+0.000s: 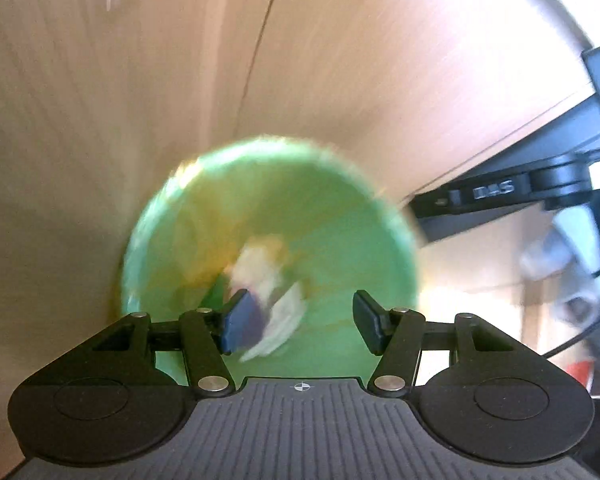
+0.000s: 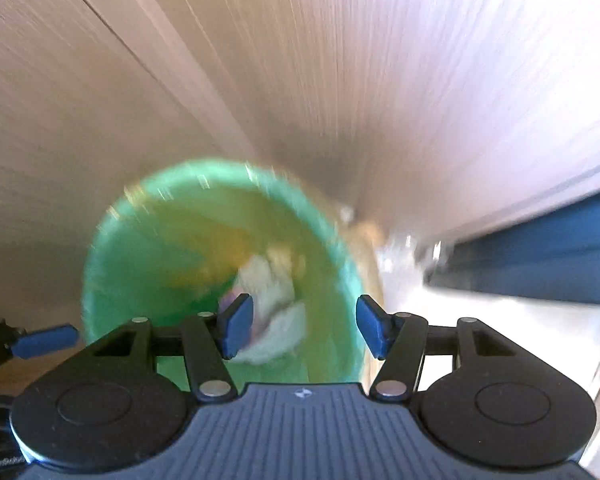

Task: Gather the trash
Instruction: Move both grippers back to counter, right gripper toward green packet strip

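Below both cameras spreads a pale wooden table point(image 1: 100, 120), its grain smeared into streaks by motion blur, with a dark seam running across the boards. Near its far right edge in the left wrist view sits a black clamp-like bracket point(image 1: 540, 184) with pale lettering, too blurred to read with certainty.

On the table stands a green bin point(image 1: 320, 216), round and open-topped, seen almost straight down its mouth in both views. Inside it, near the bottom, lies crumpled trash point(image 1: 268, 280): whitish paper with a darker purple patch, all too blurred to make out further. In the right wrist view the same bin point(image 2: 140, 248) fills the lower middle, with the trash point(image 2: 276, 304) showing between the fingers.

Both grippers point steeply downward over the bin's opening. The left gripper point(image 1: 302, 322) has its jaws apart at a moderate width, with nothing pinched between the blue pads; the trash seen beside its left pad lies deeper in the bin, apart from it. The right gripper point(image 2: 304, 326) stands likewise, jaws roughly half spread and empty. At the left edge of the right wrist view, a blue fingertip point(image 2: 44, 340) of the other gripper pokes in just beside the bin's rim.
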Demonstrator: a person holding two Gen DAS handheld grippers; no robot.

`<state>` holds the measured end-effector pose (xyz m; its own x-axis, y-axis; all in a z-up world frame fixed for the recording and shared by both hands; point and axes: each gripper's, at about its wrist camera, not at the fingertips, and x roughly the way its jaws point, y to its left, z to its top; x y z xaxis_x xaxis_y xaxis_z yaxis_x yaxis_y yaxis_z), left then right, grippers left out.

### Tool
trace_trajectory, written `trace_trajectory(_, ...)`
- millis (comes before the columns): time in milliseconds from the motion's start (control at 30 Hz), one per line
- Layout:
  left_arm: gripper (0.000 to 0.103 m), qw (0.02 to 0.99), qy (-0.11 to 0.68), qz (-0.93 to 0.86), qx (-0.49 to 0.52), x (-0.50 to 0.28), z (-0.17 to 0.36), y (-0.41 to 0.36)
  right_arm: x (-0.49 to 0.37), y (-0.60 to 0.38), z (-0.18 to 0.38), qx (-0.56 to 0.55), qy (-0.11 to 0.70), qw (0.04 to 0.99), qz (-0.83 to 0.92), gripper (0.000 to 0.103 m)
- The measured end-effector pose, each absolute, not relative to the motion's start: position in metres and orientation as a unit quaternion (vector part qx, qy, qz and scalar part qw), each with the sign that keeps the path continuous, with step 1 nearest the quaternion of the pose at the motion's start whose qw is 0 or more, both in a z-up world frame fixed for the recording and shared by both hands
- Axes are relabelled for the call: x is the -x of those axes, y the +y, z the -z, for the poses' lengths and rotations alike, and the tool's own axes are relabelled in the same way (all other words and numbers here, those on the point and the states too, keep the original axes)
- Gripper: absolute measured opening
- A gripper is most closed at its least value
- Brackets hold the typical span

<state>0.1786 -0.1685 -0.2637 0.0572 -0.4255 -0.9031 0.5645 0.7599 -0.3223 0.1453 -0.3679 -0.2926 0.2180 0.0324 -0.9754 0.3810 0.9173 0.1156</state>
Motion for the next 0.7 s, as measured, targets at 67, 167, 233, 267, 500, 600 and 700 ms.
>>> trace_trajectory(67,0.061,0.742,0.56,0.367,-0.036,-0.178,0.224,-0.166,-0.146,-0.363,0.256,-0.153,0.574,0.796,0.114,0.057)
trace_trajectory(167,0.061,0.776,0.49,0.396,-0.007,-0.176,0.152,-0.154,-0.151,-0.352,0.192,-0.12,0.492,0.854,0.118,0.057)
trace_trajectory(233,0.061,0.801,0.441,0.405,0.017,-0.172,0.106,-0.139,-0.158,-0.343,0.15,-0.105,0.44,0.885,0.111,0.059)
trace_trajectory(267,0.061,0.814,0.416,0.405,0.028,-0.169,0.084,-0.129,-0.163,-0.338,0.128,-0.1,0.417,0.897,0.104,0.061)
trace_trajectory(500,0.062,0.926,0.259,0.27,0.045,-0.16,-0.013,-0.037,-0.203,-0.281,0.028,-0.068,0.323,0.944,0.012,0.066)
trace_trajectory(600,0.061,0.946,0.261,0.165,0.095,-0.175,-0.022,0.012,-0.219,-0.245,0.011,-0.043,0.31,0.949,-0.035,0.066)
trace_trajectory(700,0.061,0.948,0.276,0.088,0.131,-0.187,-0.023,0.047,-0.232,-0.209,0.0,-0.026,0.307,0.948,-0.082,0.066)
